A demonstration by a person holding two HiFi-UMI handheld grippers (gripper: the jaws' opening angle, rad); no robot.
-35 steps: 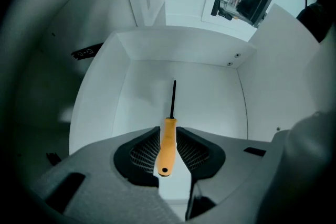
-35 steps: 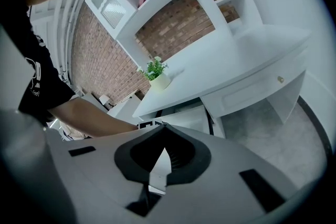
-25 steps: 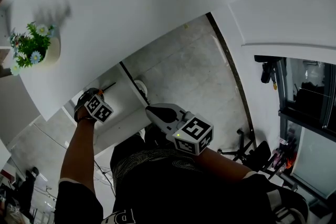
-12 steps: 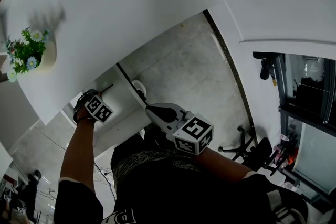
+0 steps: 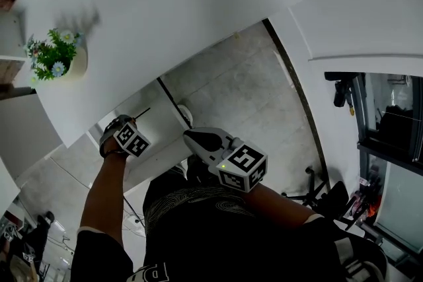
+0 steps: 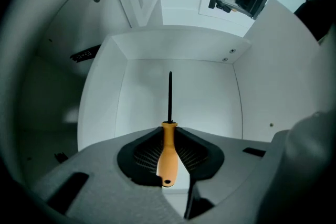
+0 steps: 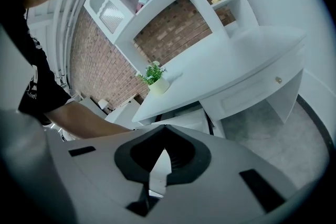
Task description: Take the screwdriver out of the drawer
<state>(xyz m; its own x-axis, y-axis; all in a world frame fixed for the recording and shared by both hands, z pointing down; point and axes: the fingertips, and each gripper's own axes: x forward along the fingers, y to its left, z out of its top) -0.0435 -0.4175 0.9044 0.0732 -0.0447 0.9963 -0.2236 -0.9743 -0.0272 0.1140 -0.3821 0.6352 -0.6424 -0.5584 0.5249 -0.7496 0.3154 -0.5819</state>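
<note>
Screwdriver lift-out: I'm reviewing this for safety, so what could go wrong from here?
The left gripper grips the screwdriver only by its orange handle, with the long shaft sticking out ahead, so it may pivot or slip. The tip points at the back wall of the drawer and could knock it during the lift.

The screwdriver (image 6: 168,140) has an orange handle and black shaft; the drawer (image 6: 202,97) is white.
</note>
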